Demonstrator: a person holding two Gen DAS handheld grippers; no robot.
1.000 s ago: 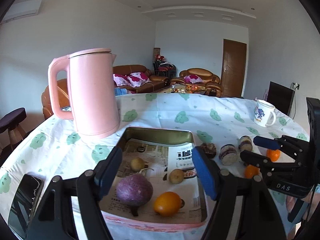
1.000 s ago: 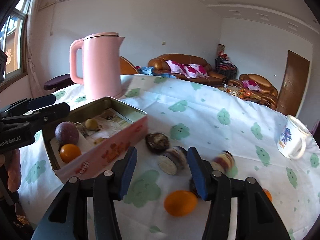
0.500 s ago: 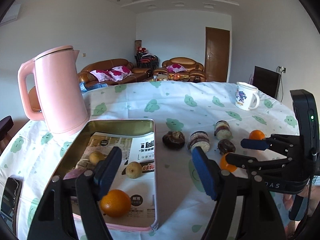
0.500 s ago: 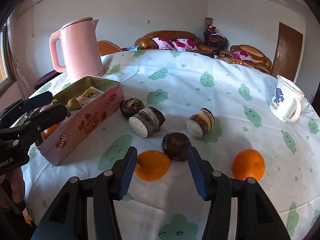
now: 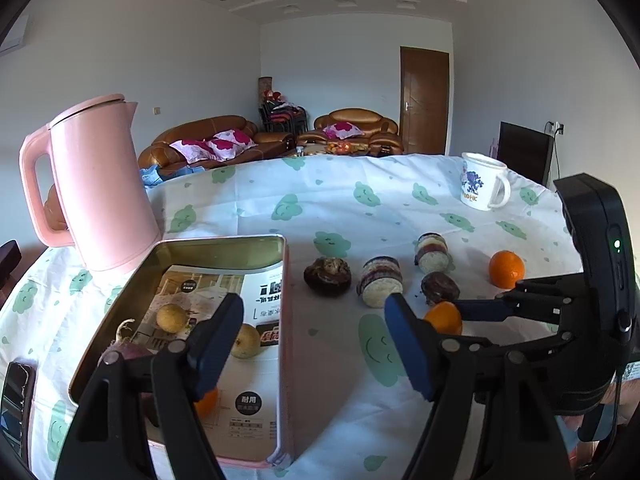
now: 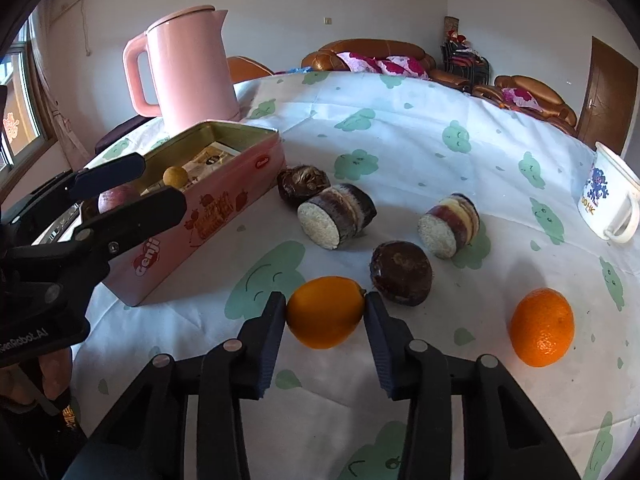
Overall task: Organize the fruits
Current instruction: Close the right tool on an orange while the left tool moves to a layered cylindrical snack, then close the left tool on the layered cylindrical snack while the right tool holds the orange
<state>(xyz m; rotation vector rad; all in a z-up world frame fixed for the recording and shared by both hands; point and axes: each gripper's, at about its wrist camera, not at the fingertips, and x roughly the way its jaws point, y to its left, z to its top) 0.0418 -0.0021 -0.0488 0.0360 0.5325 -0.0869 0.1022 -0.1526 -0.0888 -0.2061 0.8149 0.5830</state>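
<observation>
Since half a second ago, the right gripper [image 6: 325, 311] has been closing in on the near orange [image 6: 325, 311], and its jaws are now pressing both sides of that fruit, which is sitting on the counter [image 6: 400, 152]. The left gripper [image 5: 314, 338] has been swinging a little toward the tin [image 5: 224, 242] and is now hovering over the tin's right edge, jaws apart and holding nothing.

A second orange [image 6: 542, 327] is lying to the right, well apart from the first. Just behind the gripped orange, a dark round fruit [image 6: 401, 273] is resting close to the right finger [image 6: 380, 330]. Farther back, two cut cane pieces [image 6: 336, 216] are lying on their sides, with another dark fruit [image 6: 303, 183] beside the tin.

Inside the tin, on printed paper, are lying two small yellow-brown fruits [image 5: 171, 317], a purple fruit [image 5: 128, 350] and an orange one [image 5: 207, 402] partly hidden by the left gripper. A pink kettle [image 5: 100, 184] is standing behind the tin, and a mug [image 5: 482, 186] is standing far to the right.
</observation>
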